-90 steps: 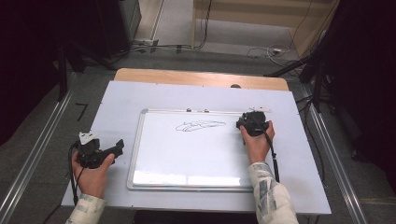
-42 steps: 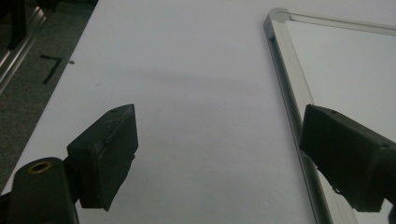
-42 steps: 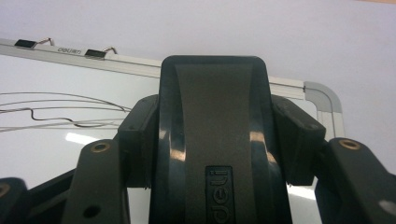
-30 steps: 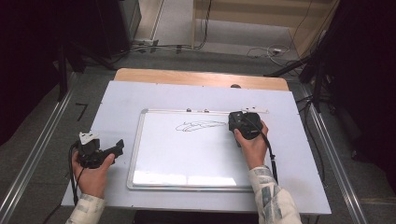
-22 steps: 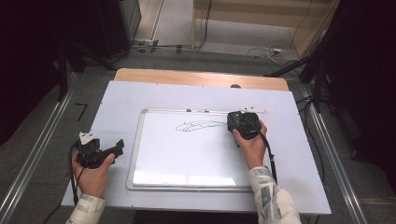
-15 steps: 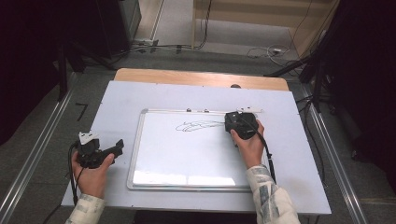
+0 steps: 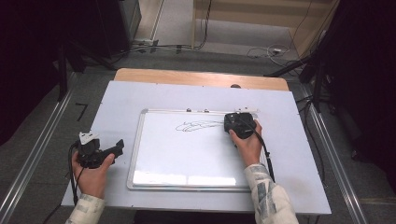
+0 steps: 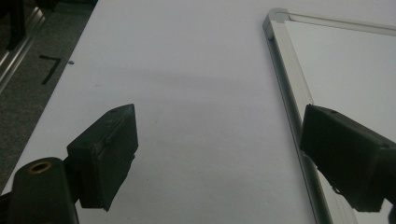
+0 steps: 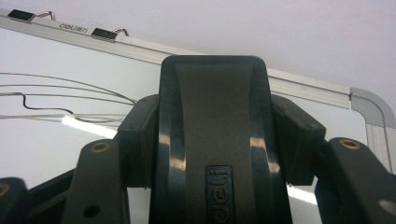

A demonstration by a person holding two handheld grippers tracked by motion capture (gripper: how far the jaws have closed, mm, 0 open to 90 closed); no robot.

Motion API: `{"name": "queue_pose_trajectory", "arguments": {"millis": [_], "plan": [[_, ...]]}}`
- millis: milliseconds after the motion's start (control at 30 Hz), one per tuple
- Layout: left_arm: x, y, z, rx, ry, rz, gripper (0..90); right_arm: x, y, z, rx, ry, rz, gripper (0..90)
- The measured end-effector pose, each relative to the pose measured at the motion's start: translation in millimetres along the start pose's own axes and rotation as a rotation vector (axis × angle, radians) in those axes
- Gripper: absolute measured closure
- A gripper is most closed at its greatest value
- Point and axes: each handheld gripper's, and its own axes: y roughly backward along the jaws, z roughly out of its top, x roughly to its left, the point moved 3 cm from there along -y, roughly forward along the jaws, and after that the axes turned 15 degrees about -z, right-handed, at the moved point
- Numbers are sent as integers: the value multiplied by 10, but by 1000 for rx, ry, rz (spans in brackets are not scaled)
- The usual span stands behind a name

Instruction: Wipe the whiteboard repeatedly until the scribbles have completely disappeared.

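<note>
The likeliest slip, I'd say, is the black plastic whiteboard eraser (image 9: pixel 214 140) twisting in the right gripper (image 7: pixel 240 125) once it drags across the board: the jaws pinch it only across its flanks, so a push at an angle could rock it and leave streaks. Too much downward pressure might also shove the white aluminium-framed whiteboard (image 7: pixel 196 154) across the pale grey table (image 7: pixel 116 100), since nothing pins the board down. A stroke that runs too far toward twelve o'clock could knock the small black clips (image 9: pixel 108 32) on the top frame.

The right gripper's jaws are closed against the eraser's two sides, the eraser rising between them and reaching past their tips toward twelve o'clock in the right gripper view. From above, the eraser sits over the board's upper right area, at about three o'clock from the thin black scribble (image 7: pixel 198 125), with the near end of the drawing just beside it. Whether the felt face is actually touching the surface I cannot tell.

The left gripper (image 7: pixel 100 151) waits at nine o'clock of the board, on the bare table, jaws spread wide with nothing between them; the board's left frame (image 8: pixel 289 88) runs just inside its right-hand jaw.
</note>
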Motion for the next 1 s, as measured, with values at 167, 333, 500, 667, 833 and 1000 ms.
{"name": "queue_pose_trajectory", "arguments": {"millis": [167, 333, 500, 667, 833, 1000], "plan": [[1, 2, 0, 0, 0, 1, 126, 2, -42, -16, 12, 2, -5, 387], [2, 0, -1, 1, 0, 0, 126, 11, -74, -34, 17, 12, -10, 386], [2, -1, -1, 0, 0, -1, 126, 9, -76, -33, 19, 6, -4, 384], [0, -1, -2, 0, 0, 1, 126, 8, -77, -31, 18, 1, -7, 380], [2, -3, -3, 1, 2, -1, 126, -6, -52, -8, 2, -13, -3, 377], [-2, -3, -4, 1, 0, -1, 126, -5, -54, -11, 6, -11, -1, 384]]}}
